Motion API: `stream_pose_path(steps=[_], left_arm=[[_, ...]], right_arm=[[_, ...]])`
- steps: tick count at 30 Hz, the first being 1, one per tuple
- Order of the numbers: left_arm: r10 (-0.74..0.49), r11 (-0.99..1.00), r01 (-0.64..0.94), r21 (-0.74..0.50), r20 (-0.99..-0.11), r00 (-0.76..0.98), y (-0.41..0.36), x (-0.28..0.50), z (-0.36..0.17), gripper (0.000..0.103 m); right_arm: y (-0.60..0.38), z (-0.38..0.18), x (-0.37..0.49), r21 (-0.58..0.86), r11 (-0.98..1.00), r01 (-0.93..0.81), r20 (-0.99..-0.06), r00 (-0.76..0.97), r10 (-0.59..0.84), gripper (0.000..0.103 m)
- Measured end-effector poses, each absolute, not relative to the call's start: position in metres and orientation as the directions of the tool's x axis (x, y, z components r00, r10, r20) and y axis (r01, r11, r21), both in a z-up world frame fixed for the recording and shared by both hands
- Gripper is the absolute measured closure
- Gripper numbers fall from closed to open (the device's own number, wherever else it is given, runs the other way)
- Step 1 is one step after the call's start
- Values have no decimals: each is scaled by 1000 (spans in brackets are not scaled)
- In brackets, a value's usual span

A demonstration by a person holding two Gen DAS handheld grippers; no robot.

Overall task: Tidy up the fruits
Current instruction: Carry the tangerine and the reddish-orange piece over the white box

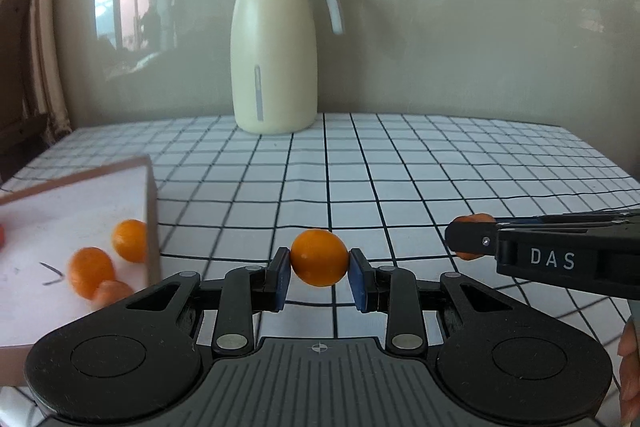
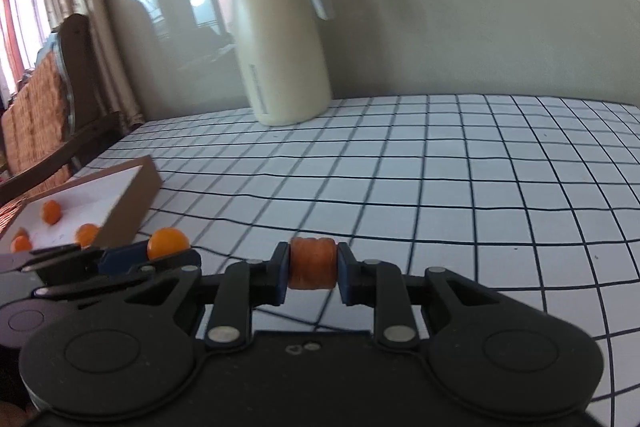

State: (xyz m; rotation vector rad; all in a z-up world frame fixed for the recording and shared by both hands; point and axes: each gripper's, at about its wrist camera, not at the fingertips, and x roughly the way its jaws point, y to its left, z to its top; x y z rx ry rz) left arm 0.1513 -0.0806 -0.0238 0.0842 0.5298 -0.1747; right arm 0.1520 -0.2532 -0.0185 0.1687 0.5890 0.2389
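My left gripper (image 1: 319, 275) is shut on a round orange fruit (image 1: 319, 257) and holds it above the checked tablecloth, just right of a shallow cardboard box (image 1: 151, 211). The box holds several small orange fruits (image 1: 129, 240). My right gripper (image 2: 313, 277) is shut on a ridged, drum-shaped orange piece (image 2: 312, 262) above the cloth. In the left wrist view the right gripper (image 1: 466, 239) comes in from the right with that piece. In the right wrist view the left gripper (image 2: 160, 255) and its fruit (image 2: 168, 242) sit beside the box (image 2: 136, 203).
A tall cream jug (image 1: 274, 67) with a grey lid and handle stands at the back of the table by the wall; it also shows in the right wrist view (image 2: 280, 55). A wooden chair (image 2: 48, 99) and curtains stand left of the table.
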Motion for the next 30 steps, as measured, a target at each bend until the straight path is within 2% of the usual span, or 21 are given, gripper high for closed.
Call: stream_pose_path(steps=[12, 22, 30], left_arm=[[-98, 992, 123, 24, -471, 877, -24, 116, -1, 72], [-3, 1000, -1, -8, -423, 906, 33, 98, 12, 72], [77, 995, -98, -30, -405, 911, 72, 93, 15, 72]], right_arm=[[-206, 3, 137, 228, 919, -323, -475, 786, 395, 88], [-152, 20, 134, 224, 867, -445, -396, 771, 498, 88], [-121, 25, 135, 211, 851, -482, -350, 775, 526, 88]])
